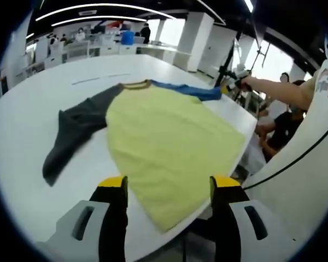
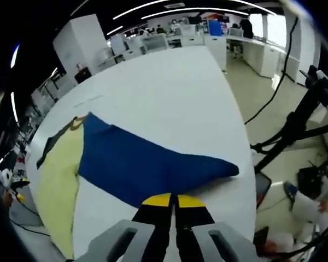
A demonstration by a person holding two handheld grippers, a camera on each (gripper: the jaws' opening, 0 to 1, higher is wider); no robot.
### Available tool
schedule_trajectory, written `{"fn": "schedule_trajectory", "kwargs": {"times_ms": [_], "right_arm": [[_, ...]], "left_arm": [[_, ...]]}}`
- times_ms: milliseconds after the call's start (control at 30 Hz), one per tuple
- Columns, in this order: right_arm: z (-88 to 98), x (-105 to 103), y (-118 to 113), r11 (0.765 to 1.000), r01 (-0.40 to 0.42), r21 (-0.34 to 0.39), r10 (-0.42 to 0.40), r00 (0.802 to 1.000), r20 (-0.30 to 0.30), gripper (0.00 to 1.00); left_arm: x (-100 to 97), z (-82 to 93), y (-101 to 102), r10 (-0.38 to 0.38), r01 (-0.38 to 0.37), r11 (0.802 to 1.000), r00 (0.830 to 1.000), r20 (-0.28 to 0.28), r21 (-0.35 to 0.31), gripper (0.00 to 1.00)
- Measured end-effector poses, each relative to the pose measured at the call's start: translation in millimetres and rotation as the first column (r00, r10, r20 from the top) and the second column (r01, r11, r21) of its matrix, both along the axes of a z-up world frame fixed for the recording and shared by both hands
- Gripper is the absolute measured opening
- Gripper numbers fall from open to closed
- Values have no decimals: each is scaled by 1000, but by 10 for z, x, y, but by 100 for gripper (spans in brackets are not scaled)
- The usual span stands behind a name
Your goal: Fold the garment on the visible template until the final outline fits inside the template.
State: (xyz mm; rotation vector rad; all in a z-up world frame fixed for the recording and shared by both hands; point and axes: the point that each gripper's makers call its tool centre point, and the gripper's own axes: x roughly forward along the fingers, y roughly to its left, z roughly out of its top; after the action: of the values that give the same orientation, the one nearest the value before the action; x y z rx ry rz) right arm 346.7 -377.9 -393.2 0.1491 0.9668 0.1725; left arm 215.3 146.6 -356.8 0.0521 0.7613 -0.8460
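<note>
A T-shirt lies flat on the white table (image 1: 38, 103): yellow body (image 1: 169, 142), dark grey sleeve (image 1: 76, 128) to the left, blue sleeve (image 1: 188, 90) at the far right. My left gripper (image 1: 167, 188) is open, hovering over the shirt's near hem, nothing between its jaws. In the right gripper view the blue sleeve (image 2: 147, 164) spreads out ahead, with the yellow body (image 2: 57, 185) to the left. My right gripper (image 2: 173, 199) is shut, its yellow tips on the sleeve's near edge. Faint grey marks (image 1: 87, 81) lie on the table beyond the collar.
The table's edge runs close by the shirt's right side. A person's arm (image 1: 273, 90) reaches in from the right, and people (image 1: 279, 128) sit beyond the edge. A black cable (image 1: 295, 158) hangs there. Black stands (image 2: 295, 125) are on the floor right of the table.
</note>
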Motion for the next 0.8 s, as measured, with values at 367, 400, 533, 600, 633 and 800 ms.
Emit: {"fn": "schedule_trajectory", "kwargs": {"times_ms": [367, 400, 533, 600, 633, 800], "right_arm": [[196, 71, 43, 1000, -26, -12, 26, 1000, 14, 0], [213, 74, 54, 999, -30, -15, 30, 999, 13, 0], [271, 95, 84, 999, -38, -18, 39, 999, 19, 0], [303, 108, 107, 999, -44, -22, 45, 999, 21, 0], [320, 113, 121, 999, -48, -24, 49, 999, 22, 0], [374, 139, 175, 997, -65, -30, 65, 998, 25, 0]], "left_arm": [[8, 28, 16, -15, 14, 1000, 999, 47, 12, 61], [9, 30, 19, -14, 14, 1000, 999, 51, 12, 62], [9, 32, 46, -11, 10, 1000, 998, 62, 11, 64], [5, 28, 58, -11, 10, 1000, 998, 64, 12, 64], [4, 25, 64, -11, 10, 1000, 998, 64, 13, 64], [-3, 20, 85, -9, 8, 1000, 998, 64, 8, 64]]}}
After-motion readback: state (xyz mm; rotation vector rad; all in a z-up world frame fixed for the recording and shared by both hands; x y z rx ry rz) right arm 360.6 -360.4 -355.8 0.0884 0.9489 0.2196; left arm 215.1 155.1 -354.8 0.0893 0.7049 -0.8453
